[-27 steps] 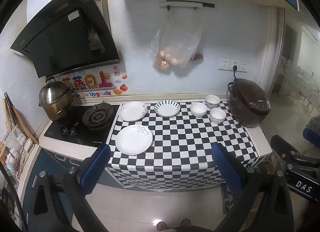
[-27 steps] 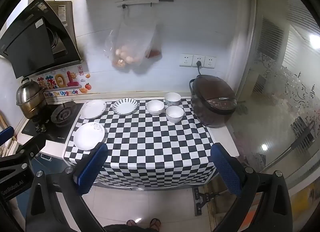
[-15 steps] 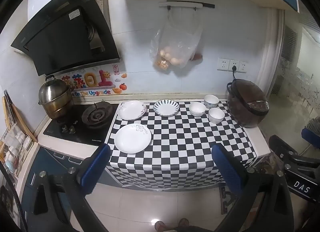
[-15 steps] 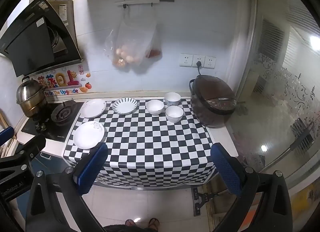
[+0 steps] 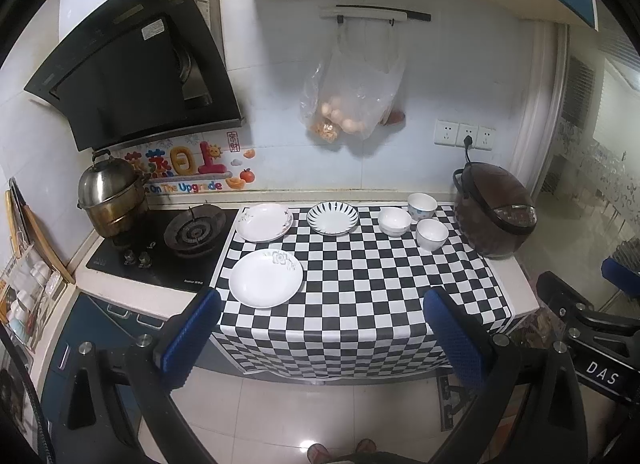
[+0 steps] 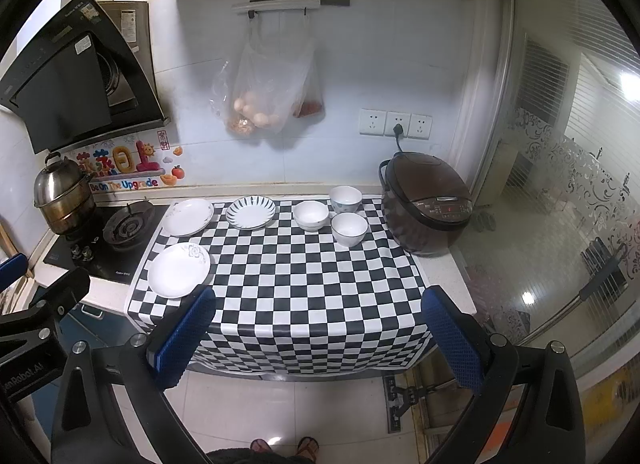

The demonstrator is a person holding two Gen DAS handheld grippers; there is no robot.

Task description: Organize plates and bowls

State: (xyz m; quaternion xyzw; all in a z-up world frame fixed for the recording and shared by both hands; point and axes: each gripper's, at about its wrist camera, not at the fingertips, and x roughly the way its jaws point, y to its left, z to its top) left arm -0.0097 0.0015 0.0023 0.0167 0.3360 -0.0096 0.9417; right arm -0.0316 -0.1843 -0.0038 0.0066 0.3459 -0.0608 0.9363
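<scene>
On the checkered counter cloth [image 5: 360,288] lie three plates: a white plate at the front left [image 5: 265,283] [image 6: 179,270], a white plate behind it [image 5: 264,222] [image 6: 187,217], and a blue-striped plate [image 5: 332,218] [image 6: 251,212]. Three white bowls [image 5: 395,221] [image 5: 422,206] [image 5: 431,234] stand together at the back right; they also show in the right wrist view [image 6: 311,216] [image 6: 345,199] [image 6: 349,228]. My left gripper [image 5: 320,332] and right gripper [image 6: 316,332] are open and empty, held back from the counter's front edge above the floor.
A brown rice cooker [image 5: 496,214] [image 6: 426,204] stands at the counter's right end. A gas hob [image 5: 168,240] with a steel pot [image 5: 110,196] lies left. A bag of eggs [image 5: 352,104] hangs on the wall. A range hood [image 5: 132,64] juts out upper left.
Both views have shifted only slightly; the counter sits a little lower and farther in the left wrist view. The plates and bowls have not moved.
</scene>
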